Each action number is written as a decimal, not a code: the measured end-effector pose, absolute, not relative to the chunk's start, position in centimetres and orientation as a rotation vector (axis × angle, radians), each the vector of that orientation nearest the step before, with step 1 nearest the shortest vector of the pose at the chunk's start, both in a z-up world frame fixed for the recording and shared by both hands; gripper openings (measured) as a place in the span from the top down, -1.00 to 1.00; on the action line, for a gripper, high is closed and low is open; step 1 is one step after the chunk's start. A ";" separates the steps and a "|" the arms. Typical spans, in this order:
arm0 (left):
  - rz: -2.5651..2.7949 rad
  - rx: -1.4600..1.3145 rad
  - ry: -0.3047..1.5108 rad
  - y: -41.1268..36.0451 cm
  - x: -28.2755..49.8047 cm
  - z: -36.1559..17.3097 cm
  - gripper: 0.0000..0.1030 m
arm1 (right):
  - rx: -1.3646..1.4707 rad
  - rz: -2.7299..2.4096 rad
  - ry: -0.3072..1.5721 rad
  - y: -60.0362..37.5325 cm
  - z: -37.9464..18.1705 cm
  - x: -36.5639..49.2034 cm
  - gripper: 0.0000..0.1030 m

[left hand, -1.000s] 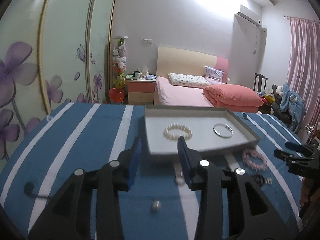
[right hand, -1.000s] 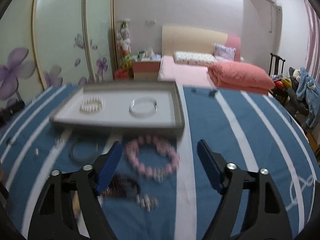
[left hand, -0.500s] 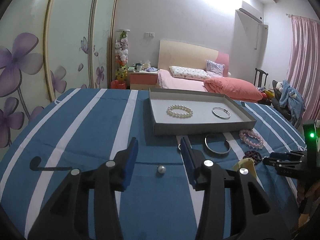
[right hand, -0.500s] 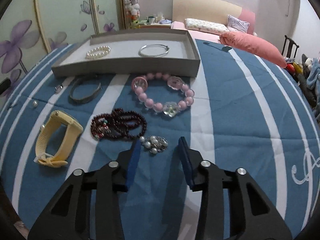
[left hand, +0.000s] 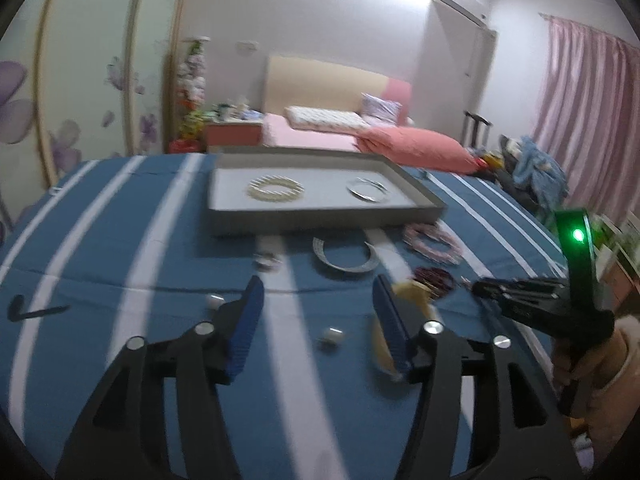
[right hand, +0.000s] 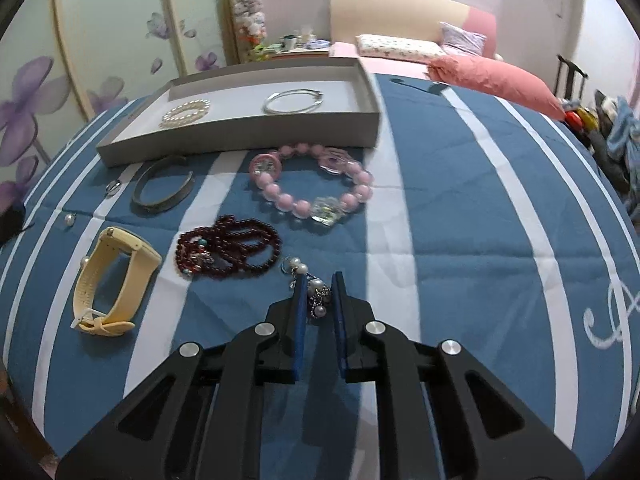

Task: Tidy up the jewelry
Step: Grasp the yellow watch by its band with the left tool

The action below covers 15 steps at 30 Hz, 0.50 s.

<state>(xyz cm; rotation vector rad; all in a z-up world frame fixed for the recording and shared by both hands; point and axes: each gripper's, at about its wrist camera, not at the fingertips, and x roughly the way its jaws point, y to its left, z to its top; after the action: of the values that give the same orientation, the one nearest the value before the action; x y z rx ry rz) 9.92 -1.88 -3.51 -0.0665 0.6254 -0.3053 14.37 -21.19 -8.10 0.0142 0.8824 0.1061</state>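
Observation:
A grey tray (right hand: 256, 136) on the striped blue cloth holds a pearl bracelet (right hand: 185, 112) and a silver bangle (right hand: 293, 101). In front of it lie a pink bead bracelet (right hand: 312, 184), a dark bangle (right hand: 163, 189), a dark red bead strand (right hand: 228, 248) and a yellow strap (right hand: 110, 280). My right gripper (right hand: 319, 286) has its jaws nearly closed around a pearl and silver trinket (right hand: 316, 292) on the cloth. My left gripper (left hand: 318, 292) is open and empty above a loose pearl (left hand: 332, 336). The tray (left hand: 320, 220) shows blurred in the left wrist view.
Loose pearls (right hand: 70, 220) and a small ring (right hand: 113, 187) lie at the cloth's left. In the left wrist view the right gripper (left hand: 520, 300) with its green light is at the far right. A pink bed (left hand: 360, 136) stands behind.
My right gripper has moved forward and narrowed its jaws around the pearl trinket. My left gripper has shifted right and opened wider; its view is blurred by motion.

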 end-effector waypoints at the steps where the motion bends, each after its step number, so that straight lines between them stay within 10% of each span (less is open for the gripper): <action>1: -0.326 -0.054 0.639 -3.0 9.9 -3.8 -0.20 | 0.024 0.098 0.882 -21.4 -8.1 14.2 0.75; 15: -0.339 0.083 0.807 -11.1 12.2 -7.6 -0.37 | 0.101 0.108 0.873 -22.8 -7.8 13.0 0.75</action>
<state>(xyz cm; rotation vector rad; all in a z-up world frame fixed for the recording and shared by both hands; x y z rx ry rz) 12.17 -11.06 -7.56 0.0833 0.8074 -0.3391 13.02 -22.78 -7.83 0.1013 0.8732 0.1077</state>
